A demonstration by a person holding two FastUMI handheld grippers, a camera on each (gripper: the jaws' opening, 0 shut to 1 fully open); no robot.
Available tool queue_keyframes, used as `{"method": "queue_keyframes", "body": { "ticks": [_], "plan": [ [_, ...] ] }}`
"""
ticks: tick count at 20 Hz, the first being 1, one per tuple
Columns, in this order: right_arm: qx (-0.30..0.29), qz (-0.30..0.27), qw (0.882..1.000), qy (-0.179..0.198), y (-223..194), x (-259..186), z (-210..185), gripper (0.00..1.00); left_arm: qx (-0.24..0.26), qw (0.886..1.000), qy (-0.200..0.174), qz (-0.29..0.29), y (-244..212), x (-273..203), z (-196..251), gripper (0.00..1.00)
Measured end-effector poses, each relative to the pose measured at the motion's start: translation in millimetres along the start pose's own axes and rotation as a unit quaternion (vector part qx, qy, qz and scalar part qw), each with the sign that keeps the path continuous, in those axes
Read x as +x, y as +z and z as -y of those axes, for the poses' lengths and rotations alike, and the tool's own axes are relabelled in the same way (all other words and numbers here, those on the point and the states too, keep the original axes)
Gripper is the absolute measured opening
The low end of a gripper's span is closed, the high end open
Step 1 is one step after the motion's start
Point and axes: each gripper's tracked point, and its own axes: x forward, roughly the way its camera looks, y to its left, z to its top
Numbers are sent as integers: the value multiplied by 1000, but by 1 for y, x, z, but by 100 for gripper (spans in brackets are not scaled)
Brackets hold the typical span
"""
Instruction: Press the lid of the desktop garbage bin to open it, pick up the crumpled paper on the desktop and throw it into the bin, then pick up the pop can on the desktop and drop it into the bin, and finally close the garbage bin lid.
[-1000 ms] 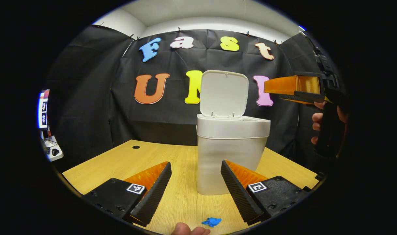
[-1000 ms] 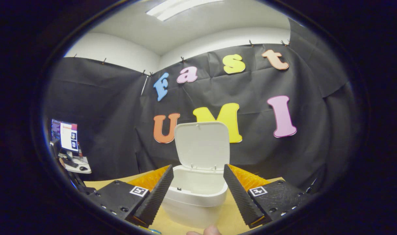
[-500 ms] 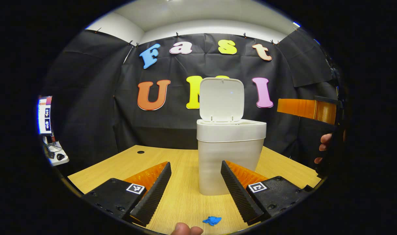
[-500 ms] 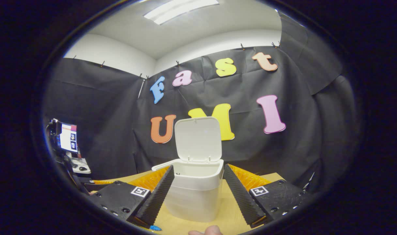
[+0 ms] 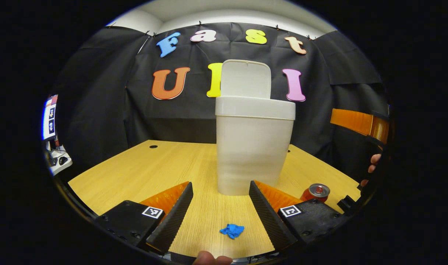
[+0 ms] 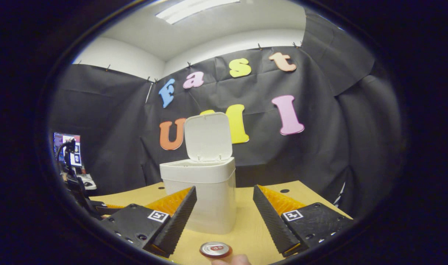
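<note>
- The desk (image 5: 143, 169) carries everything, and both views now sit lower over it than a second ago, so more of its wood shows in front of the bin
- The garbage bin (image 5: 251, 147) stands upright mid-desk with its lid (image 5: 246, 79) swung up and open, as it was a second ago; the press step looks done
- The left gripper (image 5: 221, 211) has dropped and tipped down toward the desk; its jaws stand wide apart with nothing between them
- The right gripper (image 6: 224, 217) has backed off from above the bin and come down beside it; its jaws are also spread and empty, and it shows at the right edge of the left gripper view with fingers of a hand on its grip
- The pop can (image 6: 215, 250) has come into sight, upright on the desk just below the right gripper's fingers and right of the bin
- The crumpled paper (image 5: 231, 230), a small blue wad, lies on the desk between the left gripper's fingers and nearer than before, so the paper pick-up seems next
</note>
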Motion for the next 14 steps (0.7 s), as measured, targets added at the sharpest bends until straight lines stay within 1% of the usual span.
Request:
{"method": "queue_keyframes", "body": {
  "ticks": [4,7,10,14],
  "plan": [
    [15,-13,1000,-16,-26,-5,15,96,2,999,-6,-41,-40,2,7,99],
    [23,-14,999,-18,-39,-12,18,96,-2,998,-12,-69,-69,4,12,99],
    [10,-7,1000,-28,-47,-17,24,96,0,996,-10,-91,-91,8,13,100],
    [6,-28,999,-29,-68,-19,28,96,0,994,-3,-109,-107,14,13,99]
  ]
}}
